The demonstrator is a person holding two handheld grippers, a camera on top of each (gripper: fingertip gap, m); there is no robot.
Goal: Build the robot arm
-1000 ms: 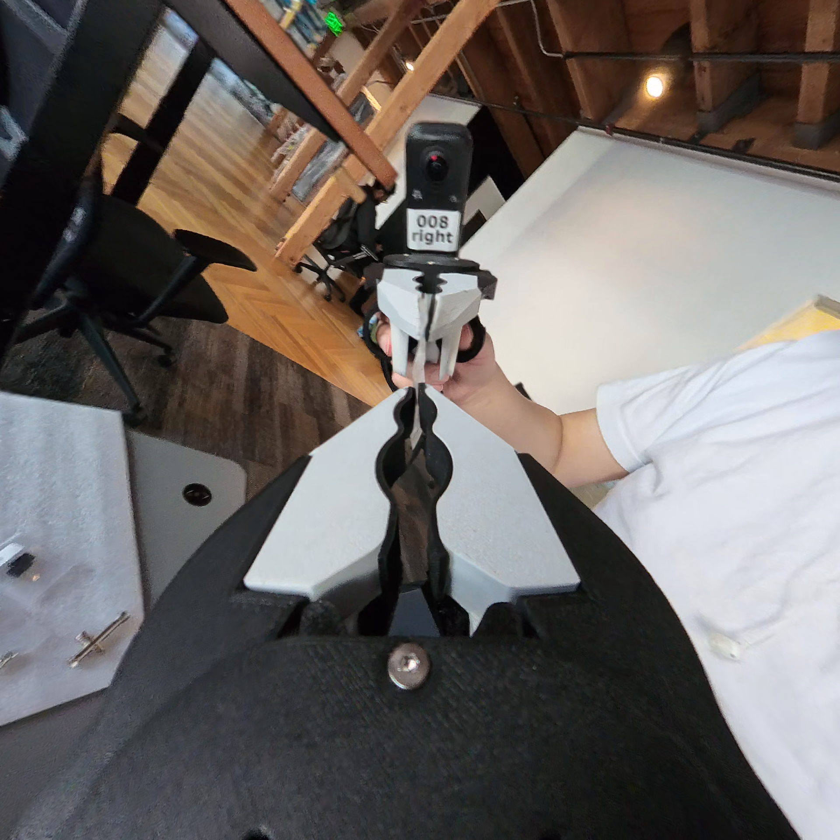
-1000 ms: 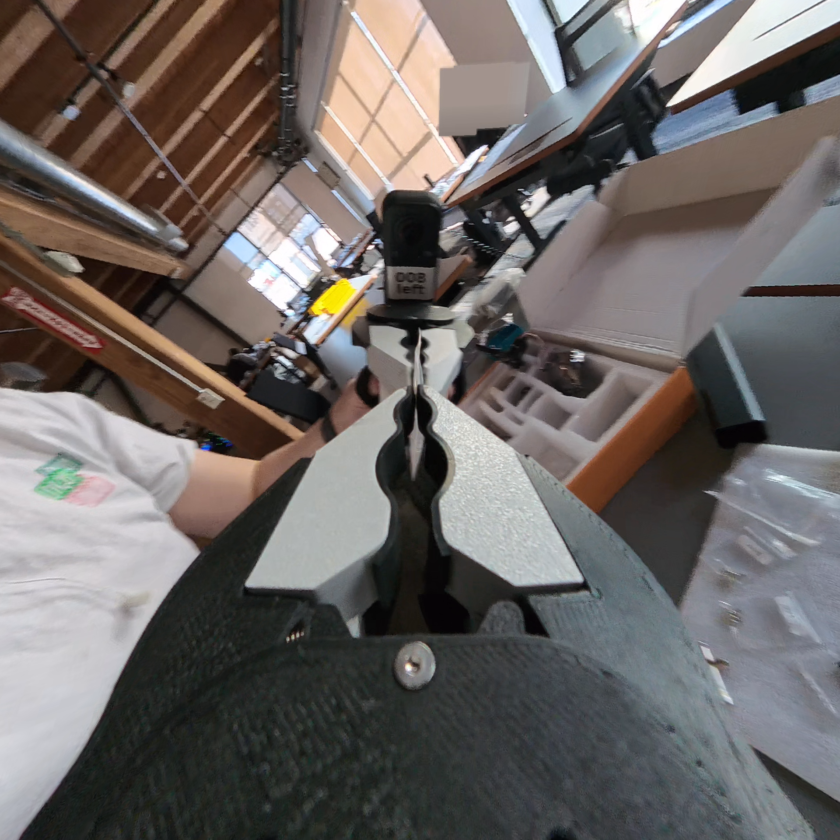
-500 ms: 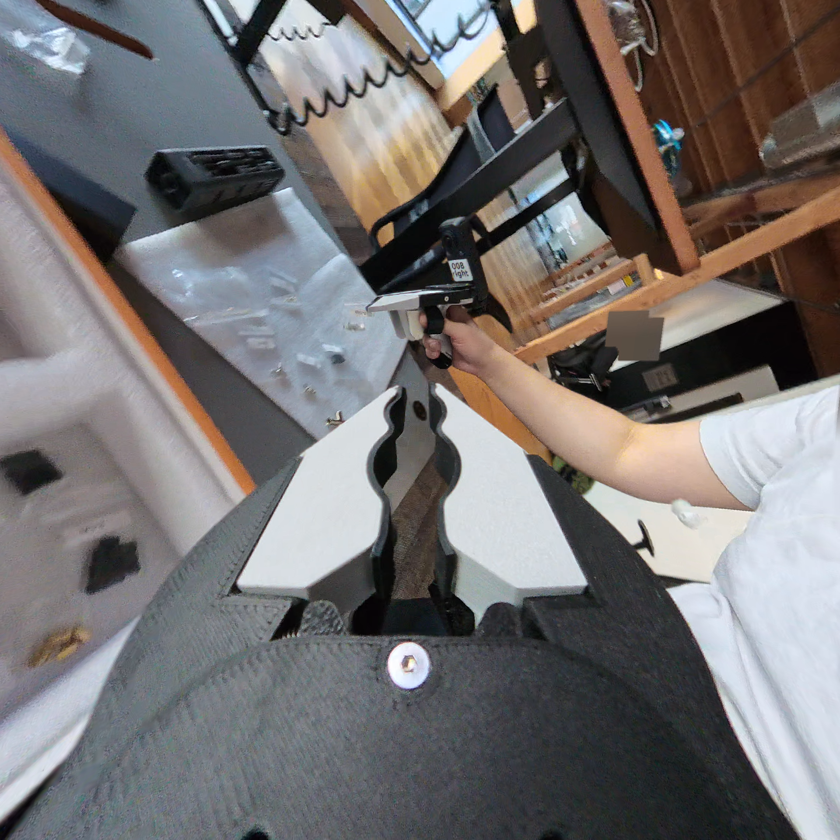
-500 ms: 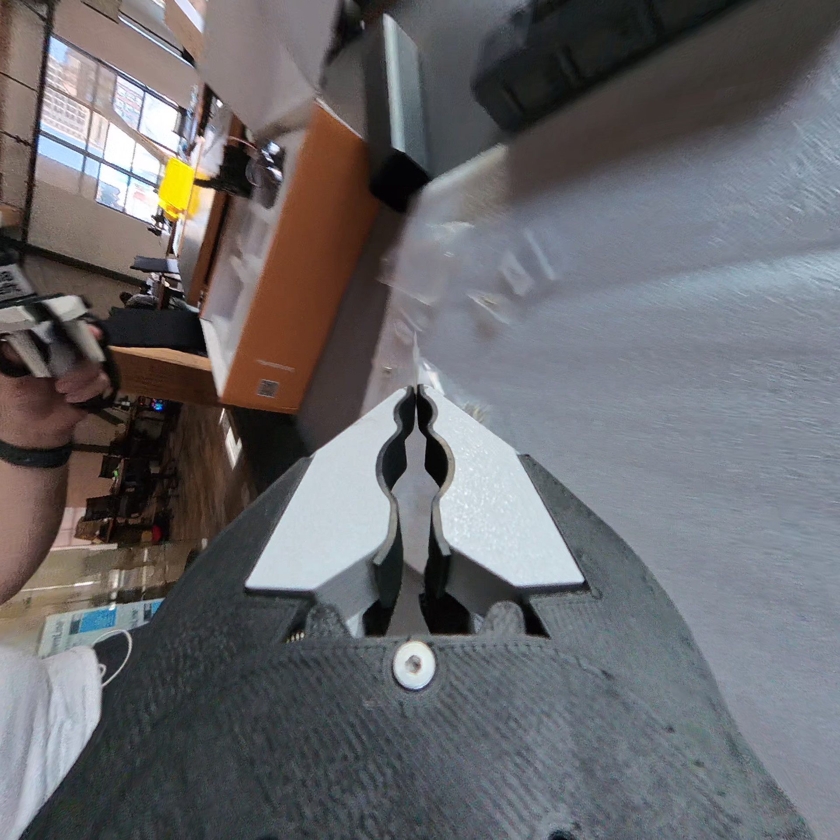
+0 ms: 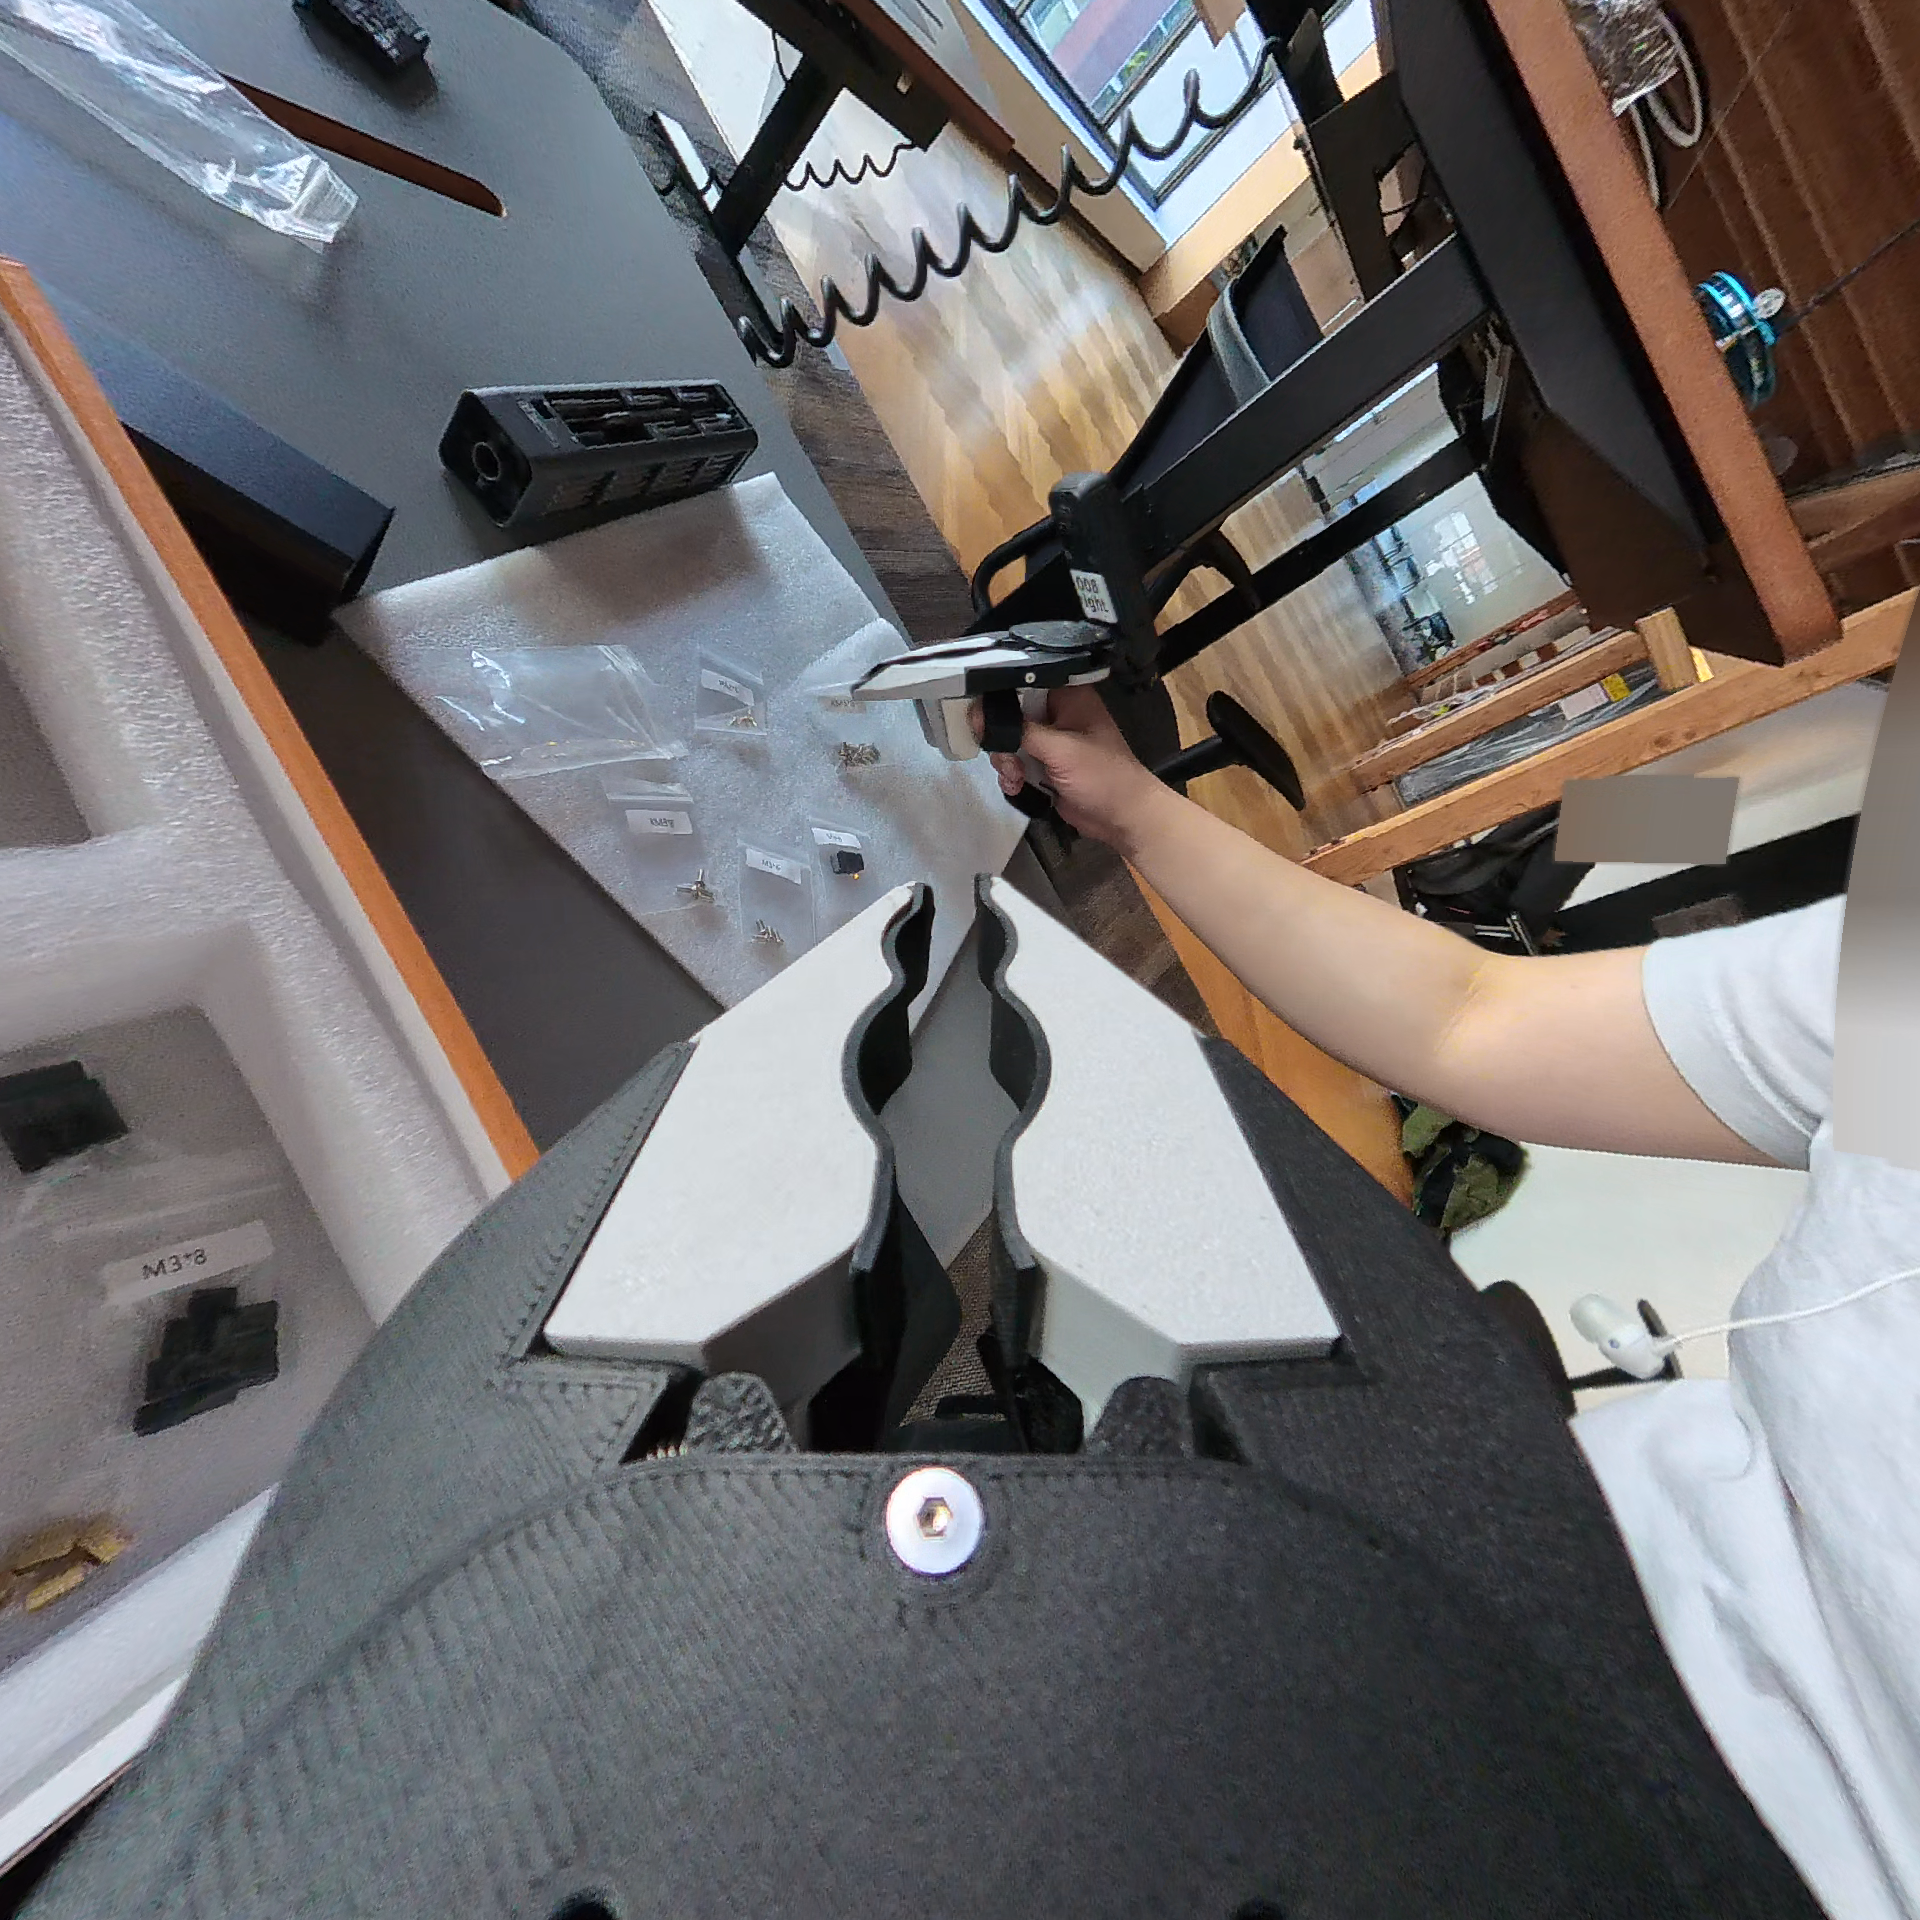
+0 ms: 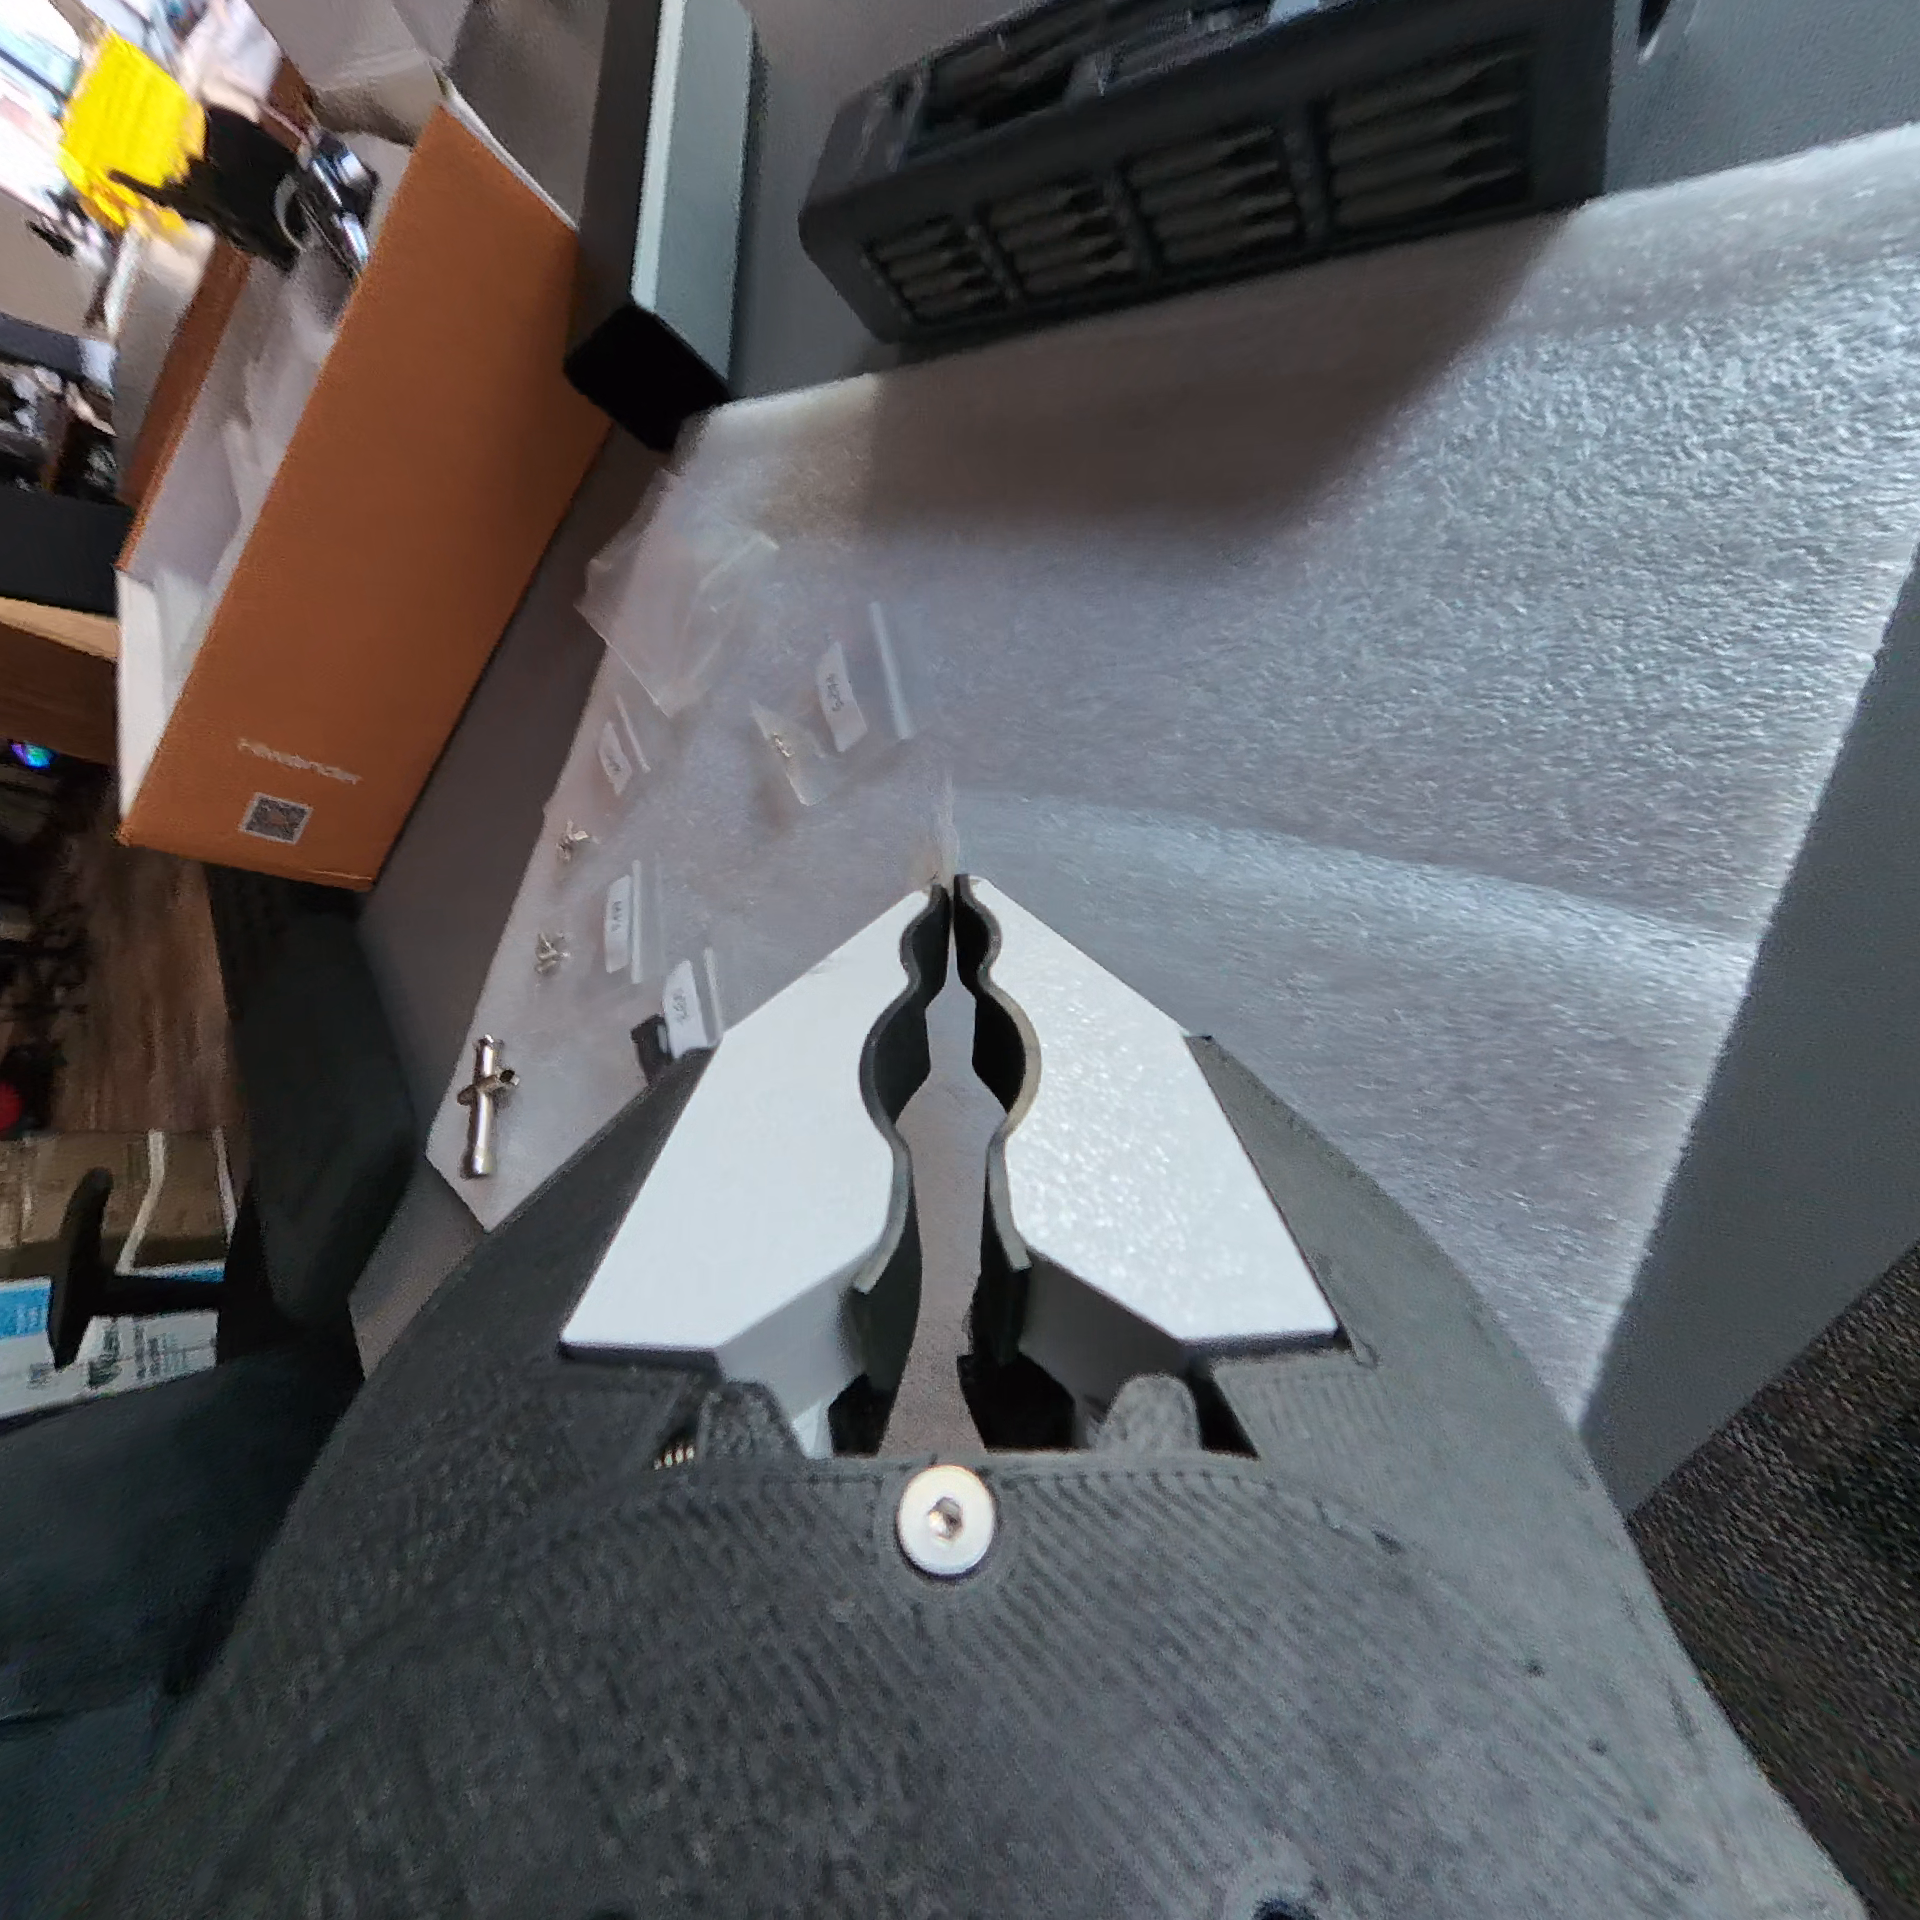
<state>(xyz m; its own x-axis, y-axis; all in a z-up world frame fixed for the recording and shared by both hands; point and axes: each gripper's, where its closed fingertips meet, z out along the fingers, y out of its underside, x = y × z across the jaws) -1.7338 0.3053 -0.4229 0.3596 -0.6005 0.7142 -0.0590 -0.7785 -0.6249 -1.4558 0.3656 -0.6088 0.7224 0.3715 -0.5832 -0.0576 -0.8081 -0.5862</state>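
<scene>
Both wrist views look obliquely along their jaws, sharing the white foam sheet (image 5: 582, 623).

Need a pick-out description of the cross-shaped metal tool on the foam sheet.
Start at the white foam sheet beside the orange box. Follow its box-side edge past the little bags to the near corner. There lies the metal cross-shaped key: bare, unbagged, much bigger than the screws.

Floor: wood herringbone parquet (image 5: 997, 343), brightly daylit. Windows (image 5: 1101, 94) at far end. Black-framed desks with wood-edged tops (image 5: 1621, 343) stand along the aisle. Black office chair (image 5: 1247, 312) near them. Grey bench (image 5: 540, 249) in foreground.
</scene>
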